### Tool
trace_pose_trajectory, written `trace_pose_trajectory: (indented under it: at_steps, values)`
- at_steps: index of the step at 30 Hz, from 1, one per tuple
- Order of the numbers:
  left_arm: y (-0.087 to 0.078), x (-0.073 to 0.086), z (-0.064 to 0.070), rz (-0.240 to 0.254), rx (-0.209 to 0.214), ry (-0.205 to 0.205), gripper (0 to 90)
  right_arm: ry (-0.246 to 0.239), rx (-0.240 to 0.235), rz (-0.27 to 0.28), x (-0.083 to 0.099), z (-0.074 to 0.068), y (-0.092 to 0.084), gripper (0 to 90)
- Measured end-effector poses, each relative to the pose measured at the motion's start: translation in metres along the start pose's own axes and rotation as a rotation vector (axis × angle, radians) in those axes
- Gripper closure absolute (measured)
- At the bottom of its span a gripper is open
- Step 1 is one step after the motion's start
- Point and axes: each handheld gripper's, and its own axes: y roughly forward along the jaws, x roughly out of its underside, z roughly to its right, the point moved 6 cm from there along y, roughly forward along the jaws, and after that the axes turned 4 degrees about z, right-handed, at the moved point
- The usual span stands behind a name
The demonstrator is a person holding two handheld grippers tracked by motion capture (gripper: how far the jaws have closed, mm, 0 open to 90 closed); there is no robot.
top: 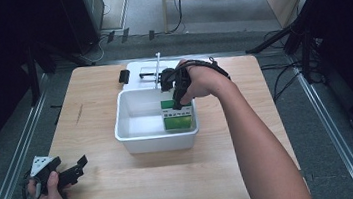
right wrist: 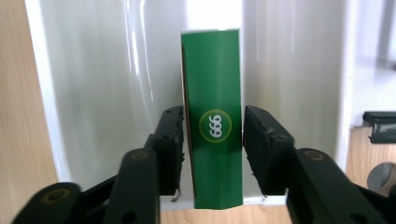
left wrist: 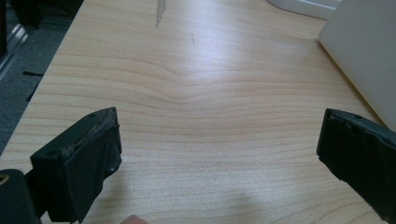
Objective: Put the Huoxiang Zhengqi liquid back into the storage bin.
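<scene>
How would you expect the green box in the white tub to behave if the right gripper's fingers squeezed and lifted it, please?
The green box looks like thin printed card, so it is probably light and may dent under a hard squeeze. Its glossy faces could slip a little against the fingers. It stands tall and narrow on edge in the white tub, so a sideways nudge would likely tip it.

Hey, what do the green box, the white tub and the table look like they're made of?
Green box: likely printed cardboard, slightly glossy, with crisp folded edges and a seam along one side.
White tub: probably moulded plastic, smooth and shiny, with streaky reflections on its walls and rounded corners.
Table: light wood or wood-look laminate; grain lines show under a soft sheen, so the surface looks sealed.
</scene>
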Motion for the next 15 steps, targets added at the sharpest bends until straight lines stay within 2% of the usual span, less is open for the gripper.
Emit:
trace_pose_trajectory:
  at_steps: [4,6,11,15]
  values:
    - [0.000,0.000,0.000,-0.005,-0.004,0.006,0.7,0.106,0.019,0.044,0.001,0.001,-0.010,46.5]
    - [0.000,0.000,0.000,-0.006,-0.007,0.008,0.7,0.130,0.030,0.050,0.003,0.001,-0.016,44.8]
    - [0.000,0.000,-0.001,-0.005,-0.001,0.002,0.7,0.256,0.043,0.081,0.012,0.001,-0.033,40.2]
    - [0.000,0.000,-0.001,-0.003,-0.003,0.001,0.7,0.325,0.077,0.096,0.021,0.002,-0.042,33.5]
